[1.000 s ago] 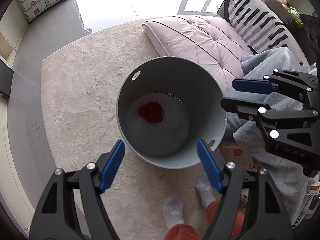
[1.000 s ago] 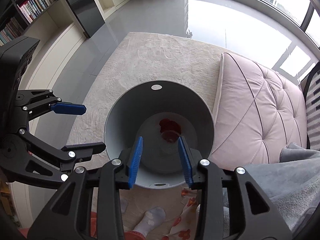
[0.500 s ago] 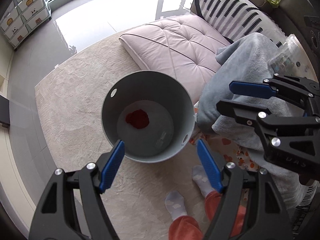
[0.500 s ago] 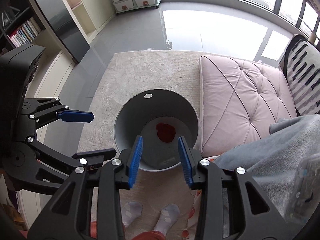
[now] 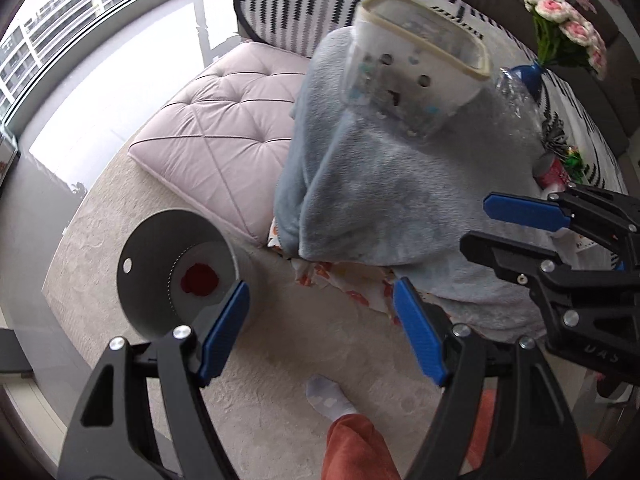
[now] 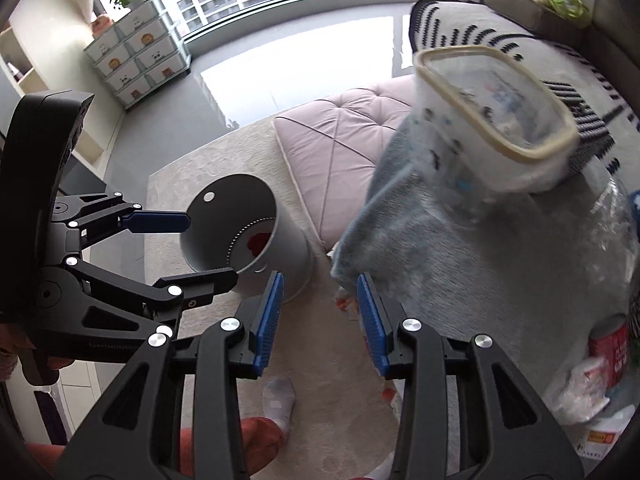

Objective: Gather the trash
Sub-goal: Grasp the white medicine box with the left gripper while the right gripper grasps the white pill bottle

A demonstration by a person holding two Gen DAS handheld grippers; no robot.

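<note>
A grey blanket (image 5: 392, 184) drapes beside the grey bin (image 5: 176, 272) on the carpet, red trash (image 5: 199, 283) lying inside. Left gripper (image 5: 322, 334) gapes wide, empty; right gripper (image 6: 320, 320) stands half-parted, holding nothing.

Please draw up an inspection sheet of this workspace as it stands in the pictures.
Surface: beige rug with a pink cushion lying on it.
Job's things: grey bin upright on the rug, something red at its bottom; a red can and crumpled wrappers lie by the grey blanket.
Clutter: a clear tub on the blanket, a clear bottle beside it, a flower vase.
Grippers: left tongs open and empty; right tongs open, nothing between them.
Cables: nothing seen.
Surroundings: drawer unit by the windows, glossy grey floor, a socked foot.
</note>
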